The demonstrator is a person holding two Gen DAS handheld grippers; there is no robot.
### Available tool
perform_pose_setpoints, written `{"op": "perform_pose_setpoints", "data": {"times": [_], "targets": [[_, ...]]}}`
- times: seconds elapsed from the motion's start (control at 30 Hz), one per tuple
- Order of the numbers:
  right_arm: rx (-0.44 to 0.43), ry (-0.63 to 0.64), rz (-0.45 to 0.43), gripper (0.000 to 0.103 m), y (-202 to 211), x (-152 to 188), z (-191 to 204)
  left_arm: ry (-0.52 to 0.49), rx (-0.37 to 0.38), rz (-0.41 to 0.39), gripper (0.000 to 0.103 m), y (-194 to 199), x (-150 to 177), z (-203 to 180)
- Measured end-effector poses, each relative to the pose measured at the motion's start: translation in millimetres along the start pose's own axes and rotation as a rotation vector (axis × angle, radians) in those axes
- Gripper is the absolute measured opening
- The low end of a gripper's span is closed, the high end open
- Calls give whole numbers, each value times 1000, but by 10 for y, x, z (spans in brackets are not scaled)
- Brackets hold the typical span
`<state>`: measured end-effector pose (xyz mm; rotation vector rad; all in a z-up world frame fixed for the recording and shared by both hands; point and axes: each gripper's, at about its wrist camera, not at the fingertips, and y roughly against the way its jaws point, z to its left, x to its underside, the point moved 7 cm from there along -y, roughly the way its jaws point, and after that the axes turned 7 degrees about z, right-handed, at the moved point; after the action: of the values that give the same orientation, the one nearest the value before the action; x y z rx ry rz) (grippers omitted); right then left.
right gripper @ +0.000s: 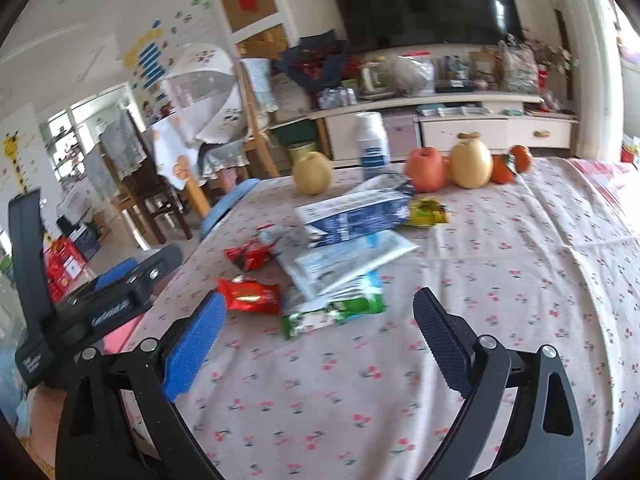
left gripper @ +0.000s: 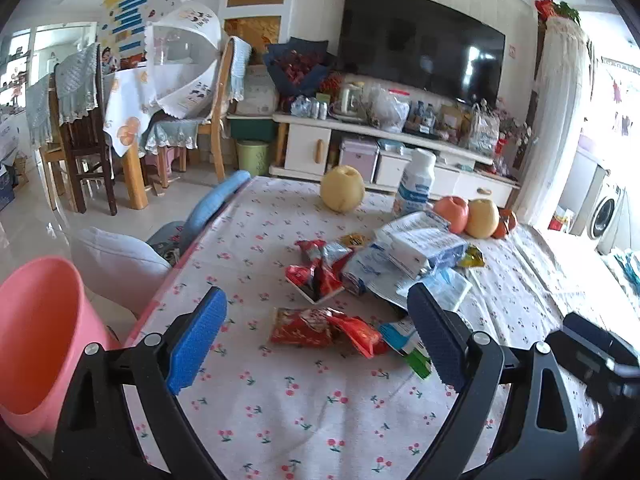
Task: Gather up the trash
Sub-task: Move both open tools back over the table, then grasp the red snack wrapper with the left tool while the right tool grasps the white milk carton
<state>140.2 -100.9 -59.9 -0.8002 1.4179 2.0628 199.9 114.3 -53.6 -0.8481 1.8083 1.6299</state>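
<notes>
Several empty wrappers lie in a heap in the middle of a cherry-print tablecloth (left gripper: 312,412). A red snack wrapper (left gripper: 304,326) lies nearest, straight ahead of my open left gripper (left gripper: 316,330). More red wrappers (left gripper: 316,276), blue-and-white packets (left gripper: 420,248) and a green-and-white wrapper (left gripper: 418,358) lie behind it. A pink bin (left gripper: 36,340) stands off the table's left edge, beside the left gripper. My right gripper (right gripper: 320,328) is open too, with nothing held, and the green-and-white wrapper (right gripper: 332,312) lies just past its tips. The red wrapper (right gripper: 250,294) is by its left finger.
Pears (left gripper: 343,188), an apple (left gripper: 452,212), oranges (right gripper: 520,160) and a white bottle (left gripper: 416,180) stand along the table's far side. A blue chair (left gripper: 218,200) and a white cushion (left gripper: 120,260) sit at the left edge. Beyond are a TV cabinet (left gripper: 380,148) and dining chairs.
</notes>
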Motion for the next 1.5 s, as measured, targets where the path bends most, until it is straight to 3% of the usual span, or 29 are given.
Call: {"op": "perform_pose_setpoints", "data": {"times": [0.4, 0.6, 0.87, 1.2, 1.4, 1.5], "targets": [[44, -175, 10, 94, 19, -168, -834, 0, 28, 130, 92, -318, 195, -259], [49, -212, 66, 94, -140, -156, -1033, 39, 4, 183, 92, -484, 267, -224], [12, -136, 135, 94, -428, -184, -822, 148, 17, 232, 92, -671, 293, -84], [-48, -25, 233, 94, -906, -158, -467, 154, 12, 270, 90, -843, 294, -144], [-118, -41, 242, 94, -1055, -225, -448, 166, 13, 284, 90, -902, 302, -165], [-190, -115, 236, 94, -1121, -315, -510, 167, 10, 296, 80, -949, 314, -168]]}}
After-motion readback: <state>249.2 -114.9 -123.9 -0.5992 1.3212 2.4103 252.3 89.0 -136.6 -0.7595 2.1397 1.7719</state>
